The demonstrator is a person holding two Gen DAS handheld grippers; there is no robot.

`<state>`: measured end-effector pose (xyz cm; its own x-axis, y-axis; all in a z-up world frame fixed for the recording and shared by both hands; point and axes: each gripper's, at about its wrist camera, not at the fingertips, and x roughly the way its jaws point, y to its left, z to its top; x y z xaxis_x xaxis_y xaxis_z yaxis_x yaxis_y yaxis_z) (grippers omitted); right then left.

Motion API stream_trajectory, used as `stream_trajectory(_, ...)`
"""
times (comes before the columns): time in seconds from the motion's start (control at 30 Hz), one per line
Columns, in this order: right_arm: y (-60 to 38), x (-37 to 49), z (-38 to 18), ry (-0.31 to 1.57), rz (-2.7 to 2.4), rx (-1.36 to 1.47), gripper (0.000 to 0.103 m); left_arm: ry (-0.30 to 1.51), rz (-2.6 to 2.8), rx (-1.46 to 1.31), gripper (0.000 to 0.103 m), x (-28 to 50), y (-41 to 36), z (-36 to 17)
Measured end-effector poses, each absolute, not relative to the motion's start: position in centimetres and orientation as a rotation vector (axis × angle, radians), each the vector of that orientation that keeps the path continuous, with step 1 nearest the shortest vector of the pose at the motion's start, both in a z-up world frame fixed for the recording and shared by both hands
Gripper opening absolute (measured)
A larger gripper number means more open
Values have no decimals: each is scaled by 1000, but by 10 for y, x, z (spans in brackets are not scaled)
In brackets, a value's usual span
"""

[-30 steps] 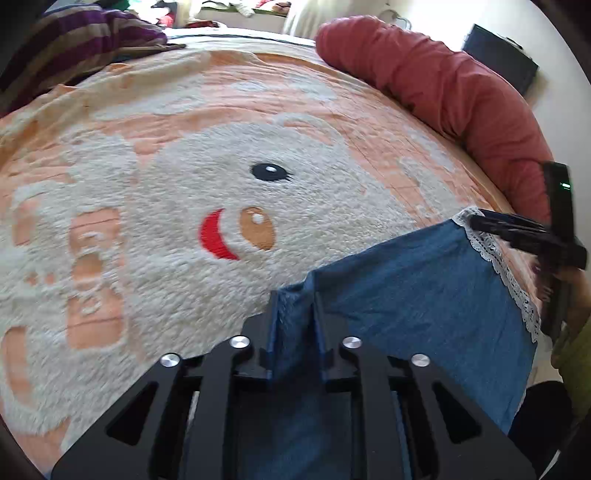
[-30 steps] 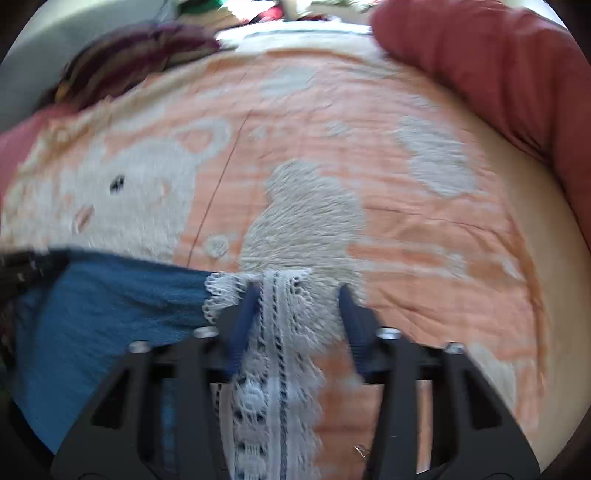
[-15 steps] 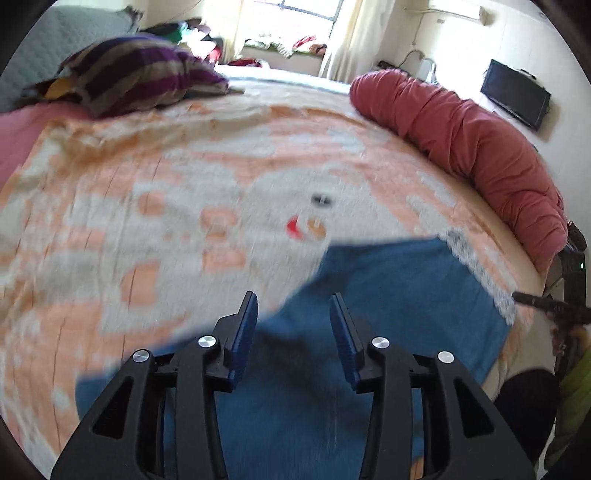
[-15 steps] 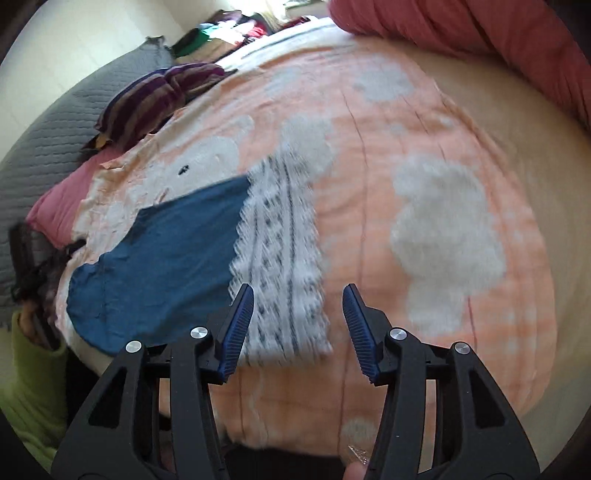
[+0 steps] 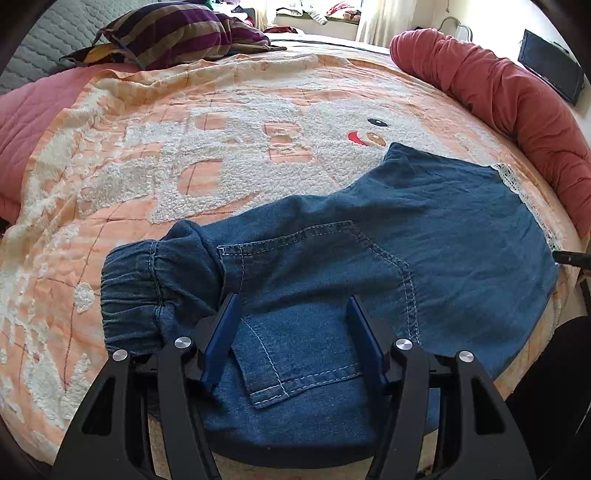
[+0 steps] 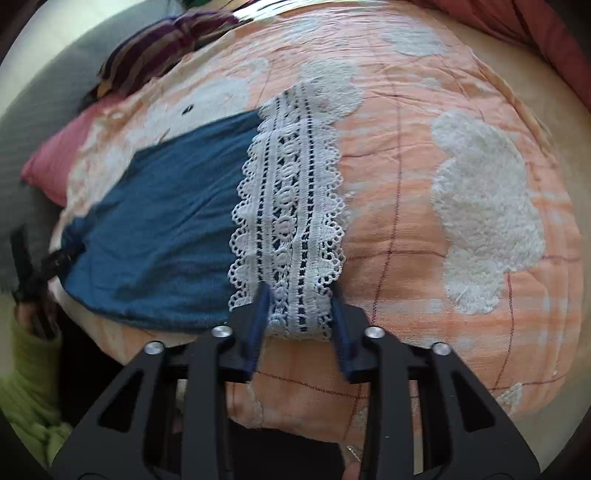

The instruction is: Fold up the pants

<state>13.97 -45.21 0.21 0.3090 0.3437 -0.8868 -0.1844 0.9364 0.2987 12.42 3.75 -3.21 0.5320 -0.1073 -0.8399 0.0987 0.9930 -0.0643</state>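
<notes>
1. Blue denim pants with a white lace hem band (image 5: 388, 236) lie spread flat on the bed, over an orange and white fleecy blanket (image 5: 221, 147), near the front edge
2. Elastic waistband (image 5: 147, 291) sits at the left end, bunched; the back pocket faces up
3. Left gripper (image 5: 291, 339): jaws wide, hovering over the waist and pocket area, holding nothing
4. Right gripper (image 6: 299, 314): jaws moderately open, straddling the near end of the lace hem (image 6: 291, 206); contact likely, a clamp not evident
5. Judgement: both tools stand at opposite ends so the garment can be taken up evenly for a fold
6. Red bolster (image 5: 517, 99) and striped pillow (image 5: 184, 33) lie well apart from the pants, no obstruction
</notes>
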Motion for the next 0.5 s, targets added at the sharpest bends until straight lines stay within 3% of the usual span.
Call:
stream_trajectory(0.17, -445, 128, 20, 1170, 296, 35, 15, 1003, -137, -51, 58, 125, 42, -32)
stream_trajectory(0.37, -441, 127, 3, 1213, 253, -6, 17, 1008, -149, -79, 58, 127, 46, -33)
stream_trajectory(0.43, -443, 127, 7, 1213, 249, 6, 21, 1002, -152, -84, 58, 126, 46, -31)
stream_trajectory(0.5, -444, 126, 16, 1193, 238, 15, 34, 990, -158, -95, 58, 126, 47, -28)
